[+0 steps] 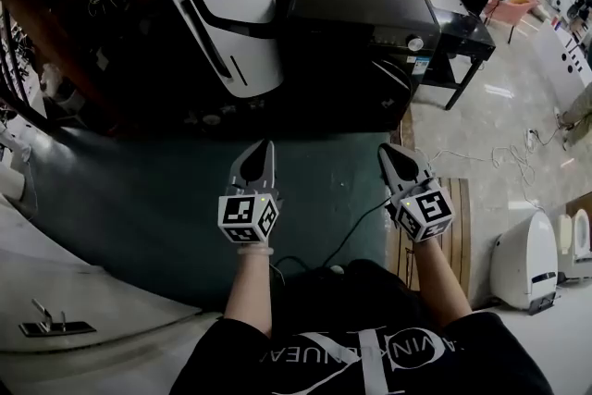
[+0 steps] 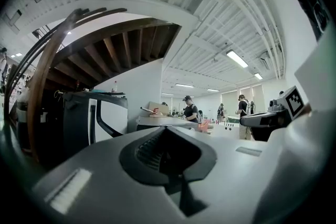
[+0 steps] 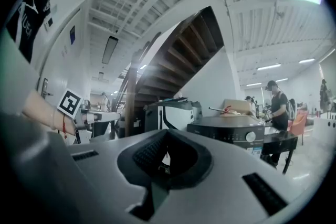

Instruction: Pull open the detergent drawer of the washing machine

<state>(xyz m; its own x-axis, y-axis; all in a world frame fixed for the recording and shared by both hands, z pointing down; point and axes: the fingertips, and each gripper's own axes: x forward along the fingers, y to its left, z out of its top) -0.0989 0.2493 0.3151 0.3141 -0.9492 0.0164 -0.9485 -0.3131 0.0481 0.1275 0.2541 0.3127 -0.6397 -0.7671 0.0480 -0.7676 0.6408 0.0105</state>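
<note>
1. Washing machine [image 1: 363,14]: a dark box on the floor ahead of the person, well apart from both tongs, with its front panel facing them.
2. Detergent drawer: probably on that front panel near the knob [image 1: 414,43]. It is too dark to pick out, and nothing looks pulled out.
3. Left tongs [image 1: 267,146] and right tongs [image 1: 388,150]: both pressed together, pinching nothing, held level side by side.
4. Step: I'd say this is the approach. Next, step closer, spread one pair and hook the drawer's front.

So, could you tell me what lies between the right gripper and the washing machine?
Only bare green floor, in the head view, separates the right gripper from the washing machine.
</note>
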